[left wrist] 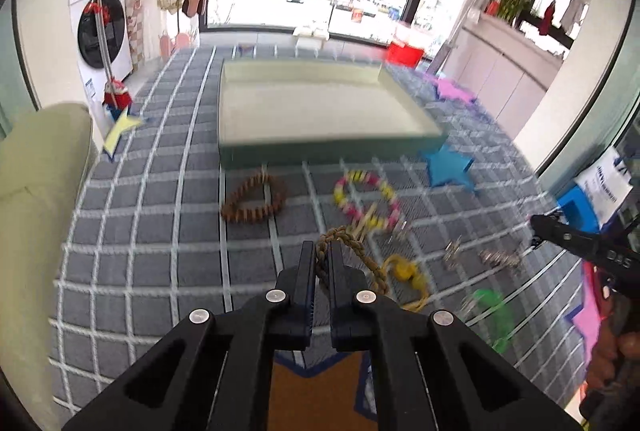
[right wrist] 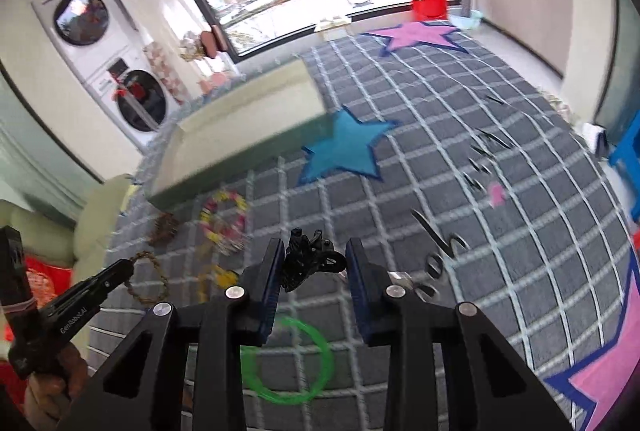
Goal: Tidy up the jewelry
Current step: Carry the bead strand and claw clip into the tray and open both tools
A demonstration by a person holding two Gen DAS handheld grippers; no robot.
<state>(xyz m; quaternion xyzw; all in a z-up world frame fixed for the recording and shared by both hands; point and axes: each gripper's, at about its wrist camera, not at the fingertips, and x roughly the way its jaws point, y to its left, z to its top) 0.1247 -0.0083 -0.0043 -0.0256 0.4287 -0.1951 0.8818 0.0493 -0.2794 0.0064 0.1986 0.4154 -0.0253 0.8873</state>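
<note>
My left gripper is shut on a brown braided rope bracelet with a yellow bead end, low over the checked cloth. It also shows in the right wrist view with the rope loop. My right gripper holds a black hair claw clip against its left finger; a gap shows to the right finger. A shallow cream tray lies ahead, also seen in the right wrist view. A brown bead bracelet and a pink-yellow bead bracelet lie before it.
A green ring lies under my right gripper. Silver clips and black hairpins are scattered on the cloth. Blue star and pink star patches mark the cloth. A pale chair stands left.
</note>
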